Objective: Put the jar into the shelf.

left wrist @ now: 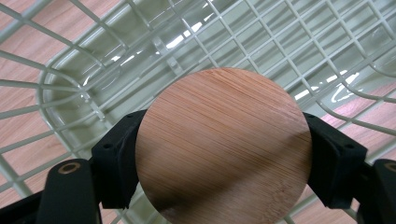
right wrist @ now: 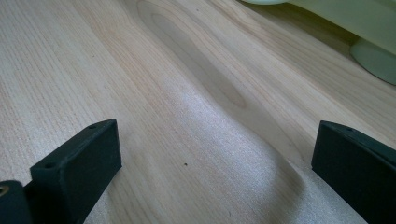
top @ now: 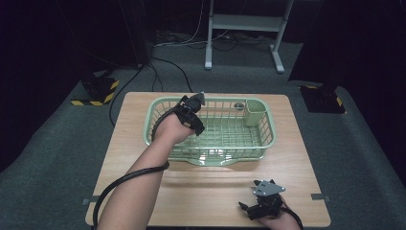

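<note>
Bamboo disc (left wrist: 223, 144), round and flat with a fine straight grain, sits clamped between the two black jaws of the left gripper (left wrist: 223, 154), one jaw pressed on each side of its edge. Its face is turned toward the gripper's camera and a soft shadow crosses its lower part. Beyond the jaws lies the pale green wire basket (left wrist: 84, 88), its grid floor and rounded corner just behind the disc; whether the disc touches the basket cannot be told. From the high view the left gripper (top: 191, 112) hangs over the basket (top: 158, 108) near its far left corner, and a small green cup (top: 255, 111) stands inside the basket's far right corner. The basket rests on the wooden bench (top: 210, 191). The right gripper (top: 262, 201) lies near the bench's front edge, well apart from the basket; its jaws stand wide apart with bare bench (right wrist: 187, 116) between them.
</note>
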Motion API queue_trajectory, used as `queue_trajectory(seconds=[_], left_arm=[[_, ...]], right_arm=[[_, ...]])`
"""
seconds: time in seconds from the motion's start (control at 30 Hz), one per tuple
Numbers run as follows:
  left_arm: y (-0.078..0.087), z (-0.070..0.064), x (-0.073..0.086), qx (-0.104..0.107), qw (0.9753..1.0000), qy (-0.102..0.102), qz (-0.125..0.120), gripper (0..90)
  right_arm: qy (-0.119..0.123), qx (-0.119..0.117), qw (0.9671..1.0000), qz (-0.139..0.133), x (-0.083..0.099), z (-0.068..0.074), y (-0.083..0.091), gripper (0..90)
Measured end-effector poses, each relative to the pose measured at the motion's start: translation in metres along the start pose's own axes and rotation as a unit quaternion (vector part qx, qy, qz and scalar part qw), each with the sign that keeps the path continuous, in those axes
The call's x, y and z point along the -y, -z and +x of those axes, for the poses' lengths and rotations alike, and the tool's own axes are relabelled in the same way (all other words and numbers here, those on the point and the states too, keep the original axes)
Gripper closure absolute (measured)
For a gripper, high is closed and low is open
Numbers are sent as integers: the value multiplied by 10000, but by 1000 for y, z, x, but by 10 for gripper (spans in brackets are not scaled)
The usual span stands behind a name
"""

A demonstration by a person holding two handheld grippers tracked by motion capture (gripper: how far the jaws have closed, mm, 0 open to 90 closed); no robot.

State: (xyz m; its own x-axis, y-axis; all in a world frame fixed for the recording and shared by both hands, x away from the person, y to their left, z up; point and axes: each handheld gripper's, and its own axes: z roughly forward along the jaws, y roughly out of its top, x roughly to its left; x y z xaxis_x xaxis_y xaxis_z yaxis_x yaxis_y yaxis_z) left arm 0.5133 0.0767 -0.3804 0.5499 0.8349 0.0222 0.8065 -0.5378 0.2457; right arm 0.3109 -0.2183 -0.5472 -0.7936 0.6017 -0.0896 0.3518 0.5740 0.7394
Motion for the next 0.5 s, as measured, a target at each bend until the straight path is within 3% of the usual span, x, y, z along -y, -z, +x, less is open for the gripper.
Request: queue_trajectory(seconds=[0.5], left_arm=[[-15,6,-1,34,9999,104,92,241]], right_arm=[[-16,-7,10000,-7,0,0,0,10]])
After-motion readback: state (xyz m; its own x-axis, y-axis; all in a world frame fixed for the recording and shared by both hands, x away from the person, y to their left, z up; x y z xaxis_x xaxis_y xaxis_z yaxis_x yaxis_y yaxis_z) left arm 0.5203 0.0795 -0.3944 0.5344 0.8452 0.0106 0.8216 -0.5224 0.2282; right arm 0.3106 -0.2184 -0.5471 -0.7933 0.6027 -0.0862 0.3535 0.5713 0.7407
